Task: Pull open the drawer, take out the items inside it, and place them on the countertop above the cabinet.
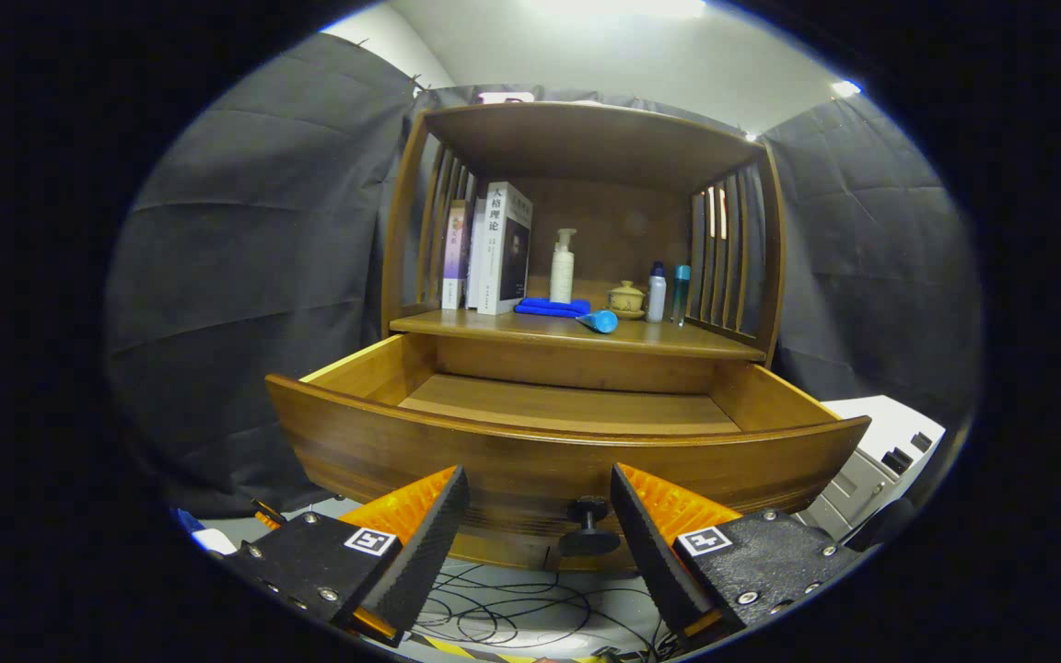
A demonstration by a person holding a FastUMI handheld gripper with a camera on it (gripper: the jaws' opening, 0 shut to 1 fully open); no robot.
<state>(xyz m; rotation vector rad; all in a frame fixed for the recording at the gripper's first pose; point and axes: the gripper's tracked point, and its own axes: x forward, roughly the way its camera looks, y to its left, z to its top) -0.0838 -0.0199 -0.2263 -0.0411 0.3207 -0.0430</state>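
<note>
Gripper was spread wide, holding nothing. Both fingers sat just in front of the drawer front, apart from it. The dark round knob was between the fingers, nearer the right one, touched by neither.

The drawer of the wooden cabinet was pulled well out. The visible part of its wooden floor was bare; the strip behind the front panel was hidden, so contents there could not be judged.

The countertop above the drawer carried several things. At its left end, three books stood upright, side by side against the slatted side. Right of them stood a white pump bottle, with a folded blue cloth lying flat in front of it. A blue tube-like item lay on its side near the counter's front edge, just right of the cloth. Behind it sat a small lidded ceramic cup. Further right stood a small white bottle with a blue cap and a slim teal bottle, just beside each other, near the slatted right side.

Loose cables lay on the floor below the fingers. A grey-white box sat beyond the drawer's right corner.
</note>
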